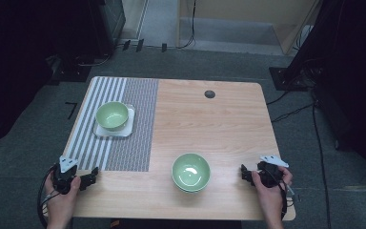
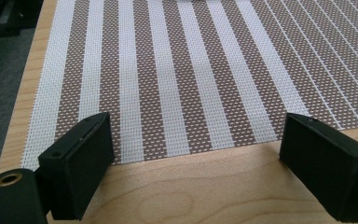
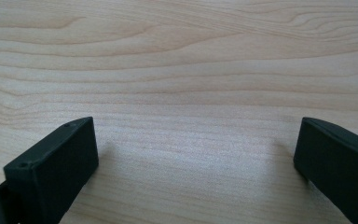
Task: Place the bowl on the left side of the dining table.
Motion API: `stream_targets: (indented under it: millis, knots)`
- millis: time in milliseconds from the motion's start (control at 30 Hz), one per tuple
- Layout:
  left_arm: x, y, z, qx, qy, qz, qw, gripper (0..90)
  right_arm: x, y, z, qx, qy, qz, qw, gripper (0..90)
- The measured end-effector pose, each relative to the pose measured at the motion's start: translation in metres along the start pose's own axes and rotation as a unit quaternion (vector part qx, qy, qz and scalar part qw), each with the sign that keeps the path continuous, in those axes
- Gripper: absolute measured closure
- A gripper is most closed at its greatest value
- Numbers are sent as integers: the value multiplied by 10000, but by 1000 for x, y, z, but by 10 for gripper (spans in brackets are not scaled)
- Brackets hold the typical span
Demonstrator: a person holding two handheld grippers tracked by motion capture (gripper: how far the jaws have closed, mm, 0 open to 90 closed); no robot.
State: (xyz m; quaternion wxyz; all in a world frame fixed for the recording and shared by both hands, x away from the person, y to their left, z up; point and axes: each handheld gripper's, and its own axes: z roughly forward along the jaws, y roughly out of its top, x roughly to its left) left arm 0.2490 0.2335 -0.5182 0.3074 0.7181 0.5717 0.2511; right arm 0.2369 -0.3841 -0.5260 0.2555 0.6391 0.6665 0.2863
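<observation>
1. Striped woven placemat [image 1: 119, 124] is lying on the left part of the wooden table [image 1: 219, 124]; the left gripper [image 1: 91, 175] is sitting at the mat's near-left corner, held in the person's left hand [image 1: 62, 198].
2. Left gripper view: its jaws are standing wide apart w/ nothing between them, hovering over the bare wood at the placemat [image 2: 177, 74] edge, just above the table [image 2: 191, 186].
3. Farther back on the mat, a green bowl [image 1: 112, 115] is resting on a white square plate [image 1: 124, 130], well apart from the left gripper and up-right of it.
4. Nearer bowl [image 1: 191, 171], also green, is sitting on bare wood near the front edge, between the two grippers & roughly level w/ them; it's nearer the right one but touching neither.
5. Right gripper [image 1: 244, 174] is resting near the front-right corner in the right hand [image 1: 269, 191], tips pointing toward the nearer bowl.
6. Right gripper view: jaws are spread wide, holding nothing, w/ plain table [image 3: 177, 70] grain between and ahead of them.
</observation>
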Motion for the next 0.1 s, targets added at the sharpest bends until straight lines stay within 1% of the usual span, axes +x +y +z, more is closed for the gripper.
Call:
stream_targets:
  millis: [100]
  knots:
    - [0, 0, 0, -1, 12, -15, 10000, 93, 0, 0, 0, 0, 0, 2, 10000, 0]
